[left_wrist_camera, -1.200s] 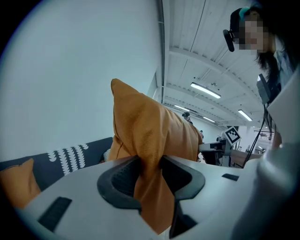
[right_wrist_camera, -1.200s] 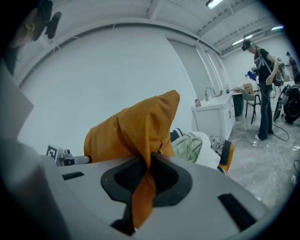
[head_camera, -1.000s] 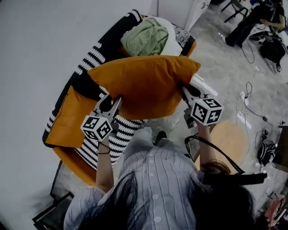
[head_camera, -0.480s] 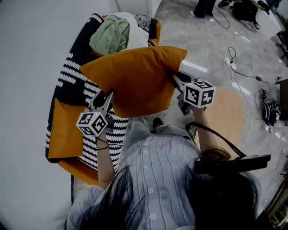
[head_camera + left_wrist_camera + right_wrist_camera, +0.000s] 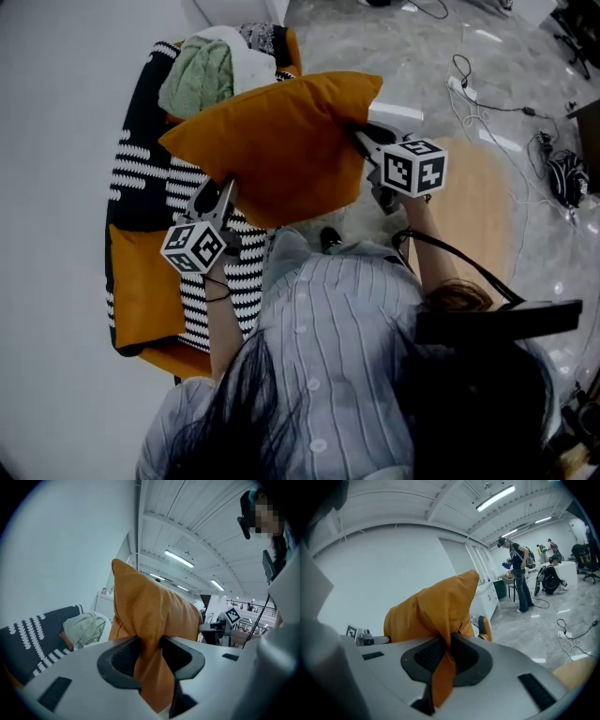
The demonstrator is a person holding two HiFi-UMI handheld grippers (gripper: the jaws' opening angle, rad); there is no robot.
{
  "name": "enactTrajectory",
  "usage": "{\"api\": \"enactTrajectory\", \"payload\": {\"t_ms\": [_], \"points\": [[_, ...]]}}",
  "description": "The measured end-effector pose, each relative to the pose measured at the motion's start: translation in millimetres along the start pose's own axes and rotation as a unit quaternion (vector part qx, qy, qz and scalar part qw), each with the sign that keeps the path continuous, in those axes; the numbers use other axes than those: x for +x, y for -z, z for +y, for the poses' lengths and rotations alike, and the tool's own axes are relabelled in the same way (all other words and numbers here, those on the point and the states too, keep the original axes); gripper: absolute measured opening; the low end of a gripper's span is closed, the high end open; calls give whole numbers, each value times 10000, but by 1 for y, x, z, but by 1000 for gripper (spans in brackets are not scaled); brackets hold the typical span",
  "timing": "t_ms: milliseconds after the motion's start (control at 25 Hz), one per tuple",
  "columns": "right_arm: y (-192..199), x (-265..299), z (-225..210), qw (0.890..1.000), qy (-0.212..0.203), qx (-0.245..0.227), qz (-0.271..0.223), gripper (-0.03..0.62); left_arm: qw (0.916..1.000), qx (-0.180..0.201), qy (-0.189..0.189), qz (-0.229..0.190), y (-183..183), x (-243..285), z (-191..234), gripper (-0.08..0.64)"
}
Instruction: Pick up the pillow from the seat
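Left gripper (image 5: 221, 195) and right gripper (image 5: 364, 142) each pinch an opposite corner of the plump orange fabric pillow (image 5: 281, 141), hanging above the black-and-white striped seat (image 5: 141, 178), so I'd raise both sides evenly or a corner might slip.

Looks steeply down from overhead onto the seat (image 5: 136, 202) in the head view; peers close along the jaws, facing inward, in both gripper views; shares the orange pillow (image 5: 281, 141) throughout.
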State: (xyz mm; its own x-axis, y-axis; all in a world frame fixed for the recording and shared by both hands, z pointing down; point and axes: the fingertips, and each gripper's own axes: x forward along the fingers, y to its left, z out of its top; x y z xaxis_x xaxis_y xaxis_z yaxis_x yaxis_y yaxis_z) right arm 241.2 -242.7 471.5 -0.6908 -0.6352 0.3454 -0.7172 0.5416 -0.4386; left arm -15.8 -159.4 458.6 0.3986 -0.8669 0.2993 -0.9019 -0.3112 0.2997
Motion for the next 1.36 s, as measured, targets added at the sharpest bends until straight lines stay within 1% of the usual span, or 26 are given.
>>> {"api": "enactTrajectory", "payload": {"t_ms": [120,360,560,720,1000,1360], "points": [[4,-5,-8,9999,116,-2,-2,49,9999,-20,115,93,8,10,-2,159],[9,-21,-29,9988,480,29,-19,49,9987,-57,447,240,16,35,-13,160],[12,-31,-34,9981,610,89,9,49,9980,-42,554,292,14,43,-18,160],[13,-43,-33,9981,615,82,-4,49,9982,-21,549,248,12,40,-28,159],[18,-40,-32,9980,615,114,22,49,9985,-5,483,256,16,36,-26,160],[20,-27,-25,9984,527,89,160,49,9991,-153,298,250,19,26,-14,160]]}}
